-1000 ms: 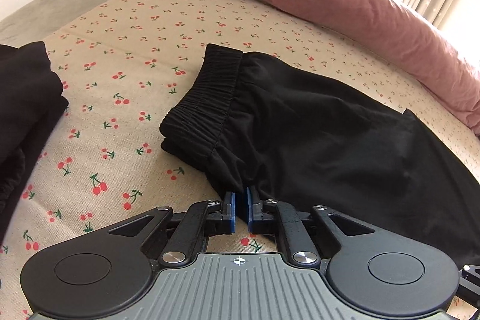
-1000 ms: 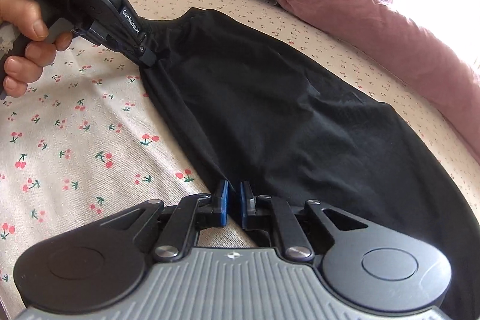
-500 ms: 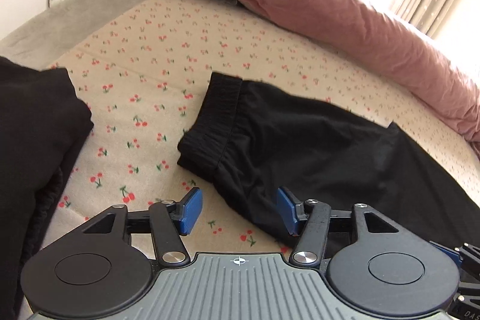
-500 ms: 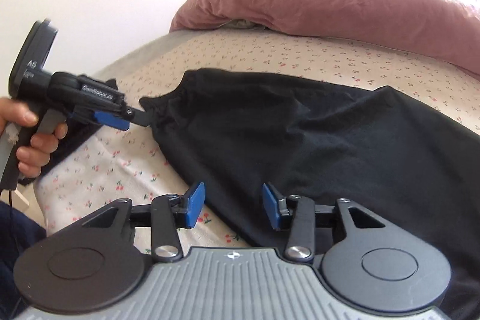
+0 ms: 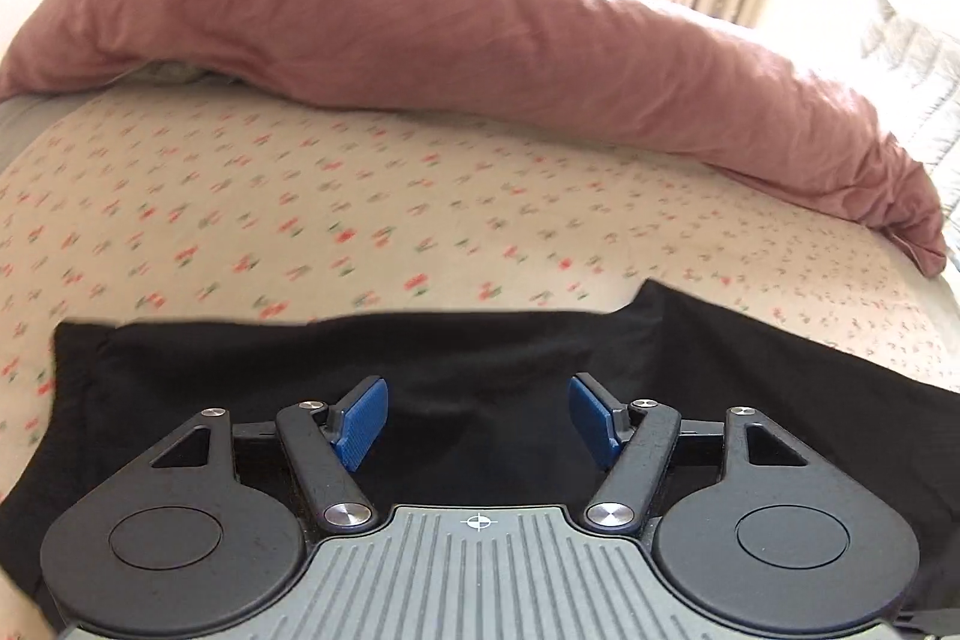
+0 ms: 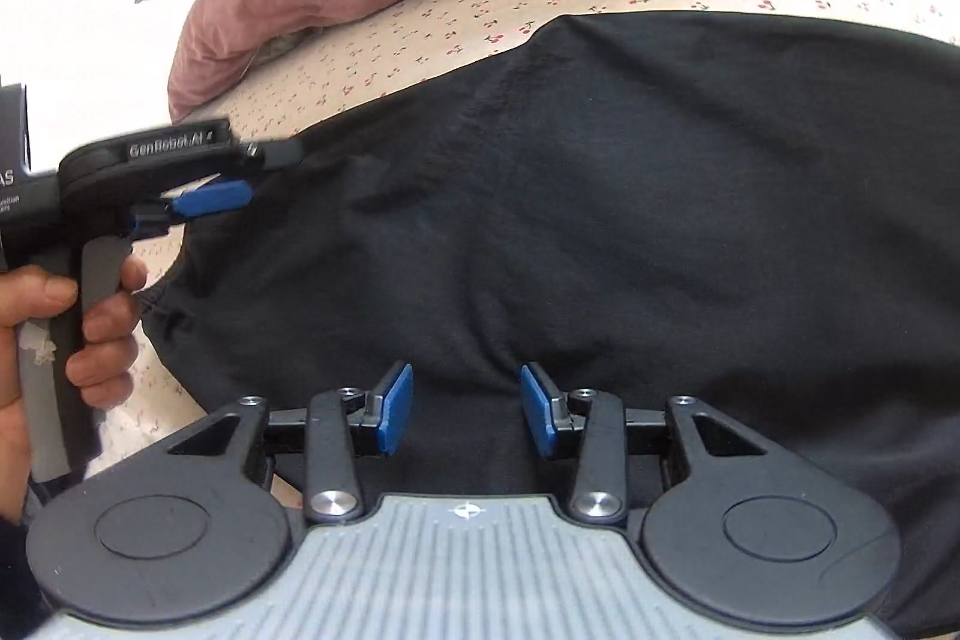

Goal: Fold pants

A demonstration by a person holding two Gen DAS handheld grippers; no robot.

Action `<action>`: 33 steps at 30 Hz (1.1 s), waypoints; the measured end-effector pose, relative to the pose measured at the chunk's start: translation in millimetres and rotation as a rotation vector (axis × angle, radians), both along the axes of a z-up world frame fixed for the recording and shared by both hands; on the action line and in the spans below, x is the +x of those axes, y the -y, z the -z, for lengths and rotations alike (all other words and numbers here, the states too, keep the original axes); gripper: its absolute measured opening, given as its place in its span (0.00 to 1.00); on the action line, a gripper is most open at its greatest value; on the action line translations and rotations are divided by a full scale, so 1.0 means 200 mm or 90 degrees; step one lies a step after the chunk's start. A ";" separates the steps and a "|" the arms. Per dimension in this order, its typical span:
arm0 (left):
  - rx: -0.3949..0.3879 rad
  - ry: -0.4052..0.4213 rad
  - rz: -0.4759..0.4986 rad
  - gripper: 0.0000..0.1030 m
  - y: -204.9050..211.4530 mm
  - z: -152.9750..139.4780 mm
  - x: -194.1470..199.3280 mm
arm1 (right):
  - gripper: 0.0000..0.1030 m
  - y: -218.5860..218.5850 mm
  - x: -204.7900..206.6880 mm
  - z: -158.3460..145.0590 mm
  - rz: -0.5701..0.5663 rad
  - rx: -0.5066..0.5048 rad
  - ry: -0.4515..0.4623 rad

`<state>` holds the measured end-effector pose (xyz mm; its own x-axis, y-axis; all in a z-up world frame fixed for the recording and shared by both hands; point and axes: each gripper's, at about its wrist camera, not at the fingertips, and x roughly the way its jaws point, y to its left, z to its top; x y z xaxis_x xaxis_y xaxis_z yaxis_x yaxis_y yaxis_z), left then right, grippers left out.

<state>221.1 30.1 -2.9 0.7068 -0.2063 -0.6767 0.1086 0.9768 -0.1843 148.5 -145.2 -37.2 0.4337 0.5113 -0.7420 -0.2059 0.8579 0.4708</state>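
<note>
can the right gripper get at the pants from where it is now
Probably yes: the right gripper hangs open just over the black pants, with nothing between its blue pads and the cloth.

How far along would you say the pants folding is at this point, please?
Done: the pants lie flat on the sheet, seemingly folded lengthwise, leg on leg. In hand: nothing; the left gripper and right gripper both hover over the fabric with jaws open. Left: the crosswise folds, since the pants stretch long towards the right of the right wrist view.
</note>
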 end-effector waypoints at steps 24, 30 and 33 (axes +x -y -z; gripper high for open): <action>0.109 0.040 0.224 0.01 0.61 0.20 0.59 | 0.40 -0.24 -0.09 0.02 -0.056 -0.116 0.083; 0.077 0.044 0.120 0.10 0.38 0.12 0.56 | 0.43 -0.24 -0.09 0.01 -0.055 -0.123 0.088; 0.013 0.045 0.109 0.09 0.23 -0.01 0.46 | 0.45 -0.24 -0.11 0.01 -0.061 -0.127 0.094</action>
